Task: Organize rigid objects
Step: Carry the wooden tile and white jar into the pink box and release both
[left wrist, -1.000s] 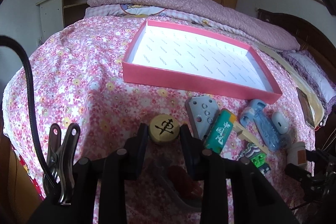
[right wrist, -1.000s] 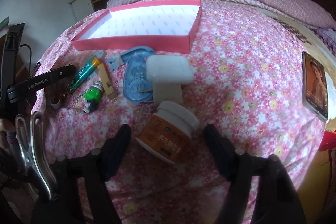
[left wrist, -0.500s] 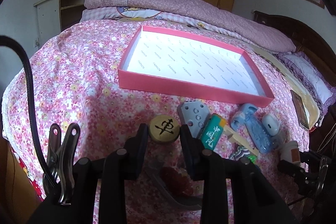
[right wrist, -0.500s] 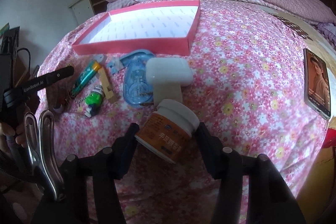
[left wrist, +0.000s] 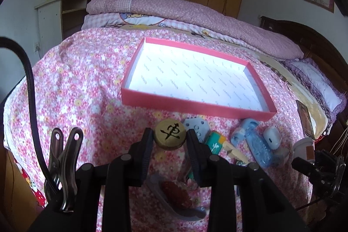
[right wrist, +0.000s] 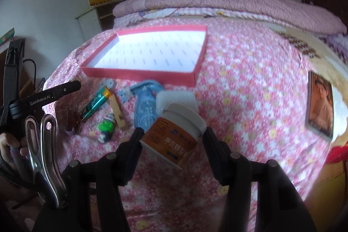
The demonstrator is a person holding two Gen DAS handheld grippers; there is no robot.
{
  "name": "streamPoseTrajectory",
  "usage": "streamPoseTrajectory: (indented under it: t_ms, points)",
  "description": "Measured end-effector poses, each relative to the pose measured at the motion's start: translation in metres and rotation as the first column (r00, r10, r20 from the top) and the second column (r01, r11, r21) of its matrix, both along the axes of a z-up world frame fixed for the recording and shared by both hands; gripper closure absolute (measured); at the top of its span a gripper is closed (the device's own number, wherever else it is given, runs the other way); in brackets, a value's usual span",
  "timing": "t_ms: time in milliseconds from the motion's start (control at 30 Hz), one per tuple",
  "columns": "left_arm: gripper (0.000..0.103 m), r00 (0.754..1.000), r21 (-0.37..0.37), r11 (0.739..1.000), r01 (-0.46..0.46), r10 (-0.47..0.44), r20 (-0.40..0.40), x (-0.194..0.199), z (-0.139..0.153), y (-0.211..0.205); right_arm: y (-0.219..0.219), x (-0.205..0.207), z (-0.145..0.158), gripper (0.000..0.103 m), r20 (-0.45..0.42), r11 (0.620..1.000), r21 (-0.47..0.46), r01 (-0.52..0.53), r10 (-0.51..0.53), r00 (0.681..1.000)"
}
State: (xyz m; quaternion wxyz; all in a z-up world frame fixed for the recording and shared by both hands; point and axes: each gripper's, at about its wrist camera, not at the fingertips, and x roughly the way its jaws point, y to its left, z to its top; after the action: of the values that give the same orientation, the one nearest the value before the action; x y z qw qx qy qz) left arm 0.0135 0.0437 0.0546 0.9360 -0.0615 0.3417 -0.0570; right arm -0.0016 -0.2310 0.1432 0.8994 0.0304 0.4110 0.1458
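We hold two pairs of tongs over a bed spread with a pink flowered sheet (left wrist: 82, 88). The left tongs (left wrist: 170, 140) are closed narrowly on a round wooden game piece (left wrist: 170, 136) with a black character on its face, gripped across its rim and lifted clear of the sheet. The right tongs (right wrist: 173, 138) have just been closing and now clamp a small orange-labelled bottle (right wrist: 174, 136) with a white cap, tilted, the pads pressing on its sides. Ahead lies an empty shallow pink box (left wrist: 195, 107), near the loose items. We judge the disc light, hard and rather slick at its rounded edge, so a grip square across its widest part suits it. The bottle looks like stiff plastic, light, smooth on the label; we would hold it across the body below the cap, since its tilt could let it swivel.
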Motion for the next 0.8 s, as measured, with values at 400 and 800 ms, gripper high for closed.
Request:
streamPoseTrajectory:
  t_ms: [400,800]
  points:
    - [0.07,0.999,0.001,1.0,0.022,-0.022,0.032,0.018,0.017,-0.011,0.011,0.011,0.015,0.046,0.042,0.999,0.012,-0.036,0.035,0.999]
    - [0.07,1.0,0.027,0.999,0.02,-0.02,0.02,0.049,0.026,-0.016,0.026,0.054,0.031,0.046,0.048,0.998,0.024,-0.061,0.06,0.997]
